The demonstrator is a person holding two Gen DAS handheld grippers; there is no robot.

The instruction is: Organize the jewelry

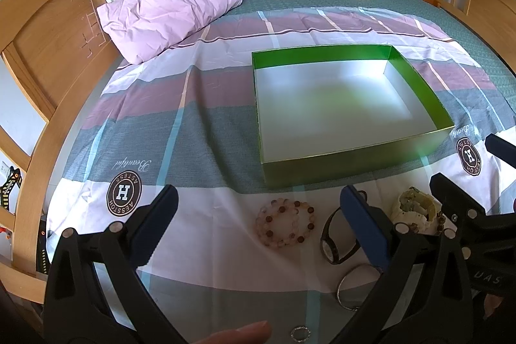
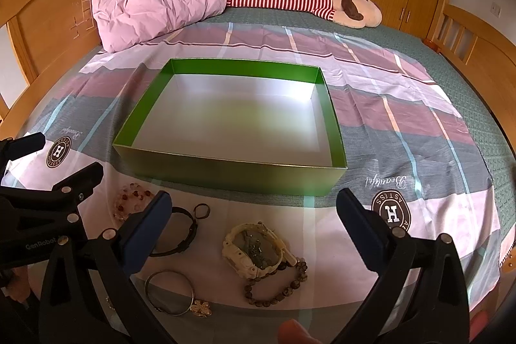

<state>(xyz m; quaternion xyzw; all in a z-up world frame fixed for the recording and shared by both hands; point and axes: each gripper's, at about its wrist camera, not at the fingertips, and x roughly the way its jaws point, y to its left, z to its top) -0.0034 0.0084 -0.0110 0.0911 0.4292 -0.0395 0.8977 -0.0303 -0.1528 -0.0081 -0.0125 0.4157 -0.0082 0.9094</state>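
Jewelry laid out loose on plaid bedsheet (image 2: 371, 105), none yet in green box (image 2: 225, 173); box white-floored, bare, just beyond the pieces. Step in hand, by judgement: start of sorting, first pick not yet made.

Items, left to right:
- pink-and-brown bead bracelet (image 1: 285, 226), doubled loop
- black wristwatch (image 1: 332, 242), strap curled
- small dark ring (image 2: 202, 211), just beside black watch
- metal bangle (image 2: 169, 292), with gold flower brooch (image 2: 200, 308) touching its near edge
- cream wristwatch (image 2: 256, 250), chunky, dial up
- dark bead bracelet (image 2: 277, 282), touching cream watch

Left gripper (image 1: 258, 215): jaws spread wide, grasping nothing, bead bracelet between them. Right gripper (image 2: 251, 224): jaws likewise parted, empty, cream watch between them.

Next move, likely: lower over one piece, close, lift clear of neighbours, carry forward into box. Risk: touching pieces dragged along together.
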